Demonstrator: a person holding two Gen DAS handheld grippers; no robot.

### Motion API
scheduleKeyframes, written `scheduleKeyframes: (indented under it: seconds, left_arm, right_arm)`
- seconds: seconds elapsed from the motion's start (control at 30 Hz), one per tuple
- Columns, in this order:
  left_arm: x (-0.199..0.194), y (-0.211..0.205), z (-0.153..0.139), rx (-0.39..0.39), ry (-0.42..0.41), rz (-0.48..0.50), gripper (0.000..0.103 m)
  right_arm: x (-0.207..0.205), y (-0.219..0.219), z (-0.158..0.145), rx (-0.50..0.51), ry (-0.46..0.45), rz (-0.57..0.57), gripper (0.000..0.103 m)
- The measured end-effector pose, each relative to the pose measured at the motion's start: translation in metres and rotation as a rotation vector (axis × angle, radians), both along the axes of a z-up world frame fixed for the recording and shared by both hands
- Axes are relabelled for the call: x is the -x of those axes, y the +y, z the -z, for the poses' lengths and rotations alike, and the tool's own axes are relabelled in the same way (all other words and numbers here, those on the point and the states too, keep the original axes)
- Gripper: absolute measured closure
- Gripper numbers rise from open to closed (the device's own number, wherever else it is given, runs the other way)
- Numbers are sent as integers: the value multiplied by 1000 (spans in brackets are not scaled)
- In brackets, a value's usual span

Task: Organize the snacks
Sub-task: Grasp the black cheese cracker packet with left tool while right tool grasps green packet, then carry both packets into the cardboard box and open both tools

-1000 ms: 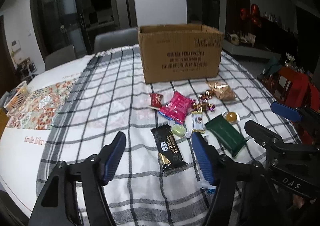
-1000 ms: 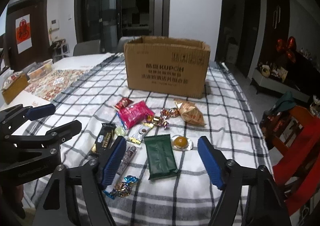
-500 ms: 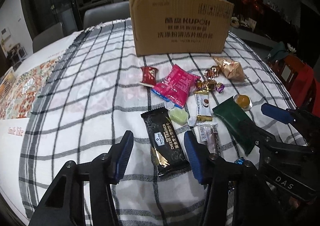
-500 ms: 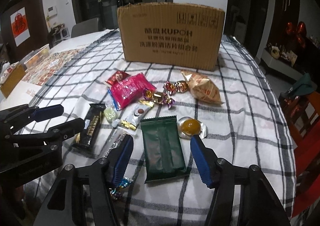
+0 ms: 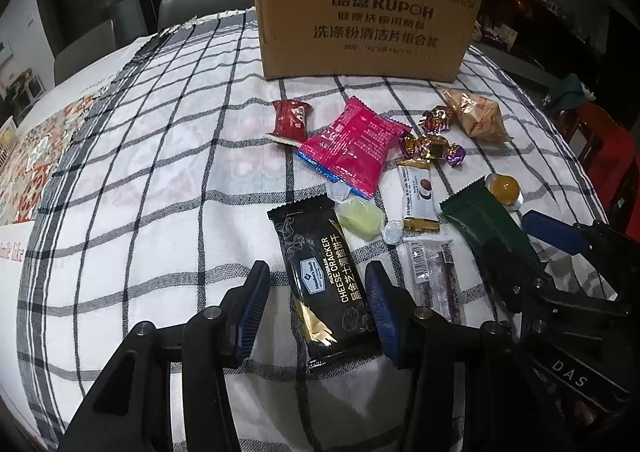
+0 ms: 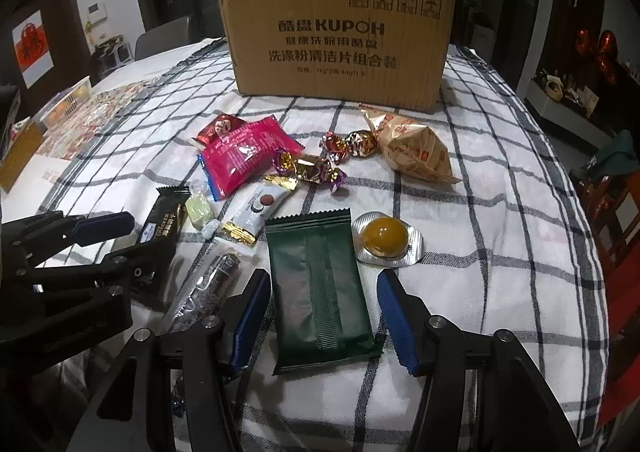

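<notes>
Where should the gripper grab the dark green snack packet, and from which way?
Grab the dark green packet across its narrow middle, one finger on each long edge, coming down from above. It lies flat on the checked cloth, long and slim, and its sides already line up with the right gripper, whose jaws have just been closing around it but do not press it yet. The crimped ends look floppier.
</notes>
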State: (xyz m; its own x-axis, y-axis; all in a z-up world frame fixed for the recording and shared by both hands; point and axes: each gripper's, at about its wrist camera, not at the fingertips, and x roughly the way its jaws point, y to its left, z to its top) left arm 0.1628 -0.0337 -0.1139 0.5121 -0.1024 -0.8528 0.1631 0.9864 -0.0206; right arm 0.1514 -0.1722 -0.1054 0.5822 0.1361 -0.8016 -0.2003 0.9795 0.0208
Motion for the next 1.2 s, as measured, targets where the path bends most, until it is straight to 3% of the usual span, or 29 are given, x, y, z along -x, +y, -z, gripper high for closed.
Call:
scheduleKeyframes:
  seconds: [0.6,1.2]
  left_arm:
    - [2,2,-2,22,-5,-6,68]
    - [37,7,-74,50,-180,60,68]
  right_arm:
    - [6,5,-2,34,-24,-5,55]
    - [31,6,-64,-44,-167,-1,55]
